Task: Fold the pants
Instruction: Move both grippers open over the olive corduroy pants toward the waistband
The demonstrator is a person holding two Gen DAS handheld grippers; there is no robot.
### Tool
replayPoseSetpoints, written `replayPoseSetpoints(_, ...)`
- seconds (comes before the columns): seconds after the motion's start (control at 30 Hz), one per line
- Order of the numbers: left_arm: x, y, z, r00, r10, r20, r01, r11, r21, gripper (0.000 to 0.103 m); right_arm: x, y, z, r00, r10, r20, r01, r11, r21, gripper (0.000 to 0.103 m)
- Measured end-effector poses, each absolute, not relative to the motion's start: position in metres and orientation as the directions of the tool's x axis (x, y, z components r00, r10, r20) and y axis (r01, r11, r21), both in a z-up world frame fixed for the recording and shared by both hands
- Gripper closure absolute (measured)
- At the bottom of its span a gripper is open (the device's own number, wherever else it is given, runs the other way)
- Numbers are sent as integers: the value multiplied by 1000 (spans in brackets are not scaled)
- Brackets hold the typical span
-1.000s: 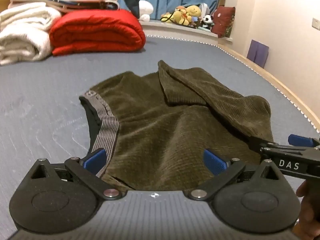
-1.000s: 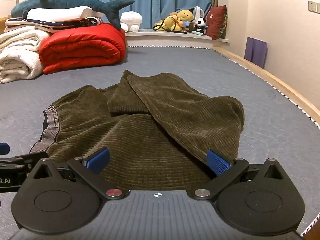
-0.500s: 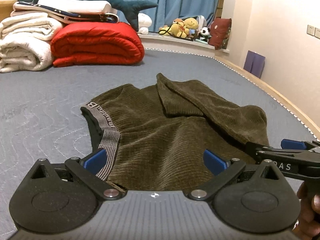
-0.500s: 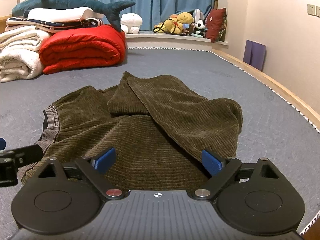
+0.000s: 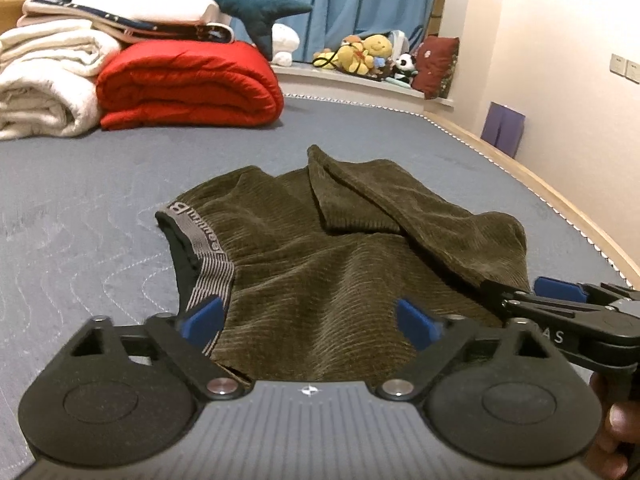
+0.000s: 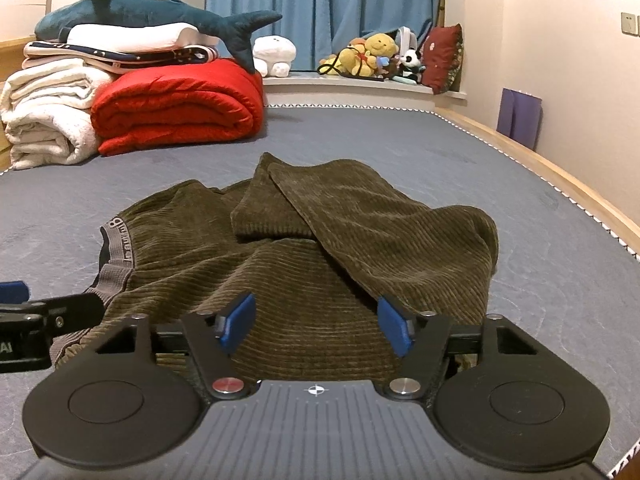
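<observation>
Both tools, L & R, closing on pants' near edge, not pinching yet.

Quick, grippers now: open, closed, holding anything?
Left gripper: open, jaws just closing in over the pants edge.
Right gripper: open, likewise closing; nothing pinched yet.

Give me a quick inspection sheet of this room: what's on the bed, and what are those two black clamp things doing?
Surface: grey quilted mattress, wooden edging on the right.
Job's things: olive corduroy pants, partly folded, one leg laid across; grey waistband at the left.
Clutter: red duvet, white blankets, plush shark stacked at the far end.
Grippers: left gripper and right gripper at the near pants edge, jaws just been closing, cloth between them, pads not yet pressing.
Cables: nothing seen.
Surroundings: blue curtain, soft toys on the sill, purple bag.
</observation>
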State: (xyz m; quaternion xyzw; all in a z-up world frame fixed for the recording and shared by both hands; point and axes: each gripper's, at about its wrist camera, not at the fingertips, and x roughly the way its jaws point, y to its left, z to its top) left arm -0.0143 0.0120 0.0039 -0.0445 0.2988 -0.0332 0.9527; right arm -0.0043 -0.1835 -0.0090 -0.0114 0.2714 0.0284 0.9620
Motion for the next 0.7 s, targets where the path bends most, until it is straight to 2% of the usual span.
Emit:
replayPoseSetpoints(0.07, -14, 13, 5, 818, -106, -566, 53, 993, -110, 39, -4, -182, -9, 853, 58, -519, -71, 997, -5, 51)
replayPoseSetpoints(0.17, -14, 15, 6, 811, -155, -565, 92, 986, -139, 61, -5, -180, -8, 855, 81, -512, -93, 996, 3, 60)
replayPoseSetpoints(0.2, -14, 15, 6, 808, -172, -564, 107, 983, -147, 64, -6, -179, -8, 859, 88, -505, -100, 995, 2, 61)
replayPoseSetpoints(0.33, -16, 16, 12, 809, -227, -543, 168, 973, -157, 69, -12, -174, -4, 878, 111, -465, -130, 991, -9, 64)
replayPoseSetpoints(0.53, 4, 19, 33, 747, -278, -604, 255, 959, -125, 69, -12, -171, -2, 874, 149, -462, -156, 987, 23, 64)
replayPoseSetpoints(0.63, 10, 25, 38, 776, -268, -570, 284, 957, -64, 69, -14, -167, -4, 869, 163, -467, -177, 984, 14, 63)
replayPoseSetpoints(0.7, 12, 40, 29, 785, -281, -551, 270, 957, -103, 69, -16, -165, -5, 869, 161, -468, -179, 984, 5, 63)
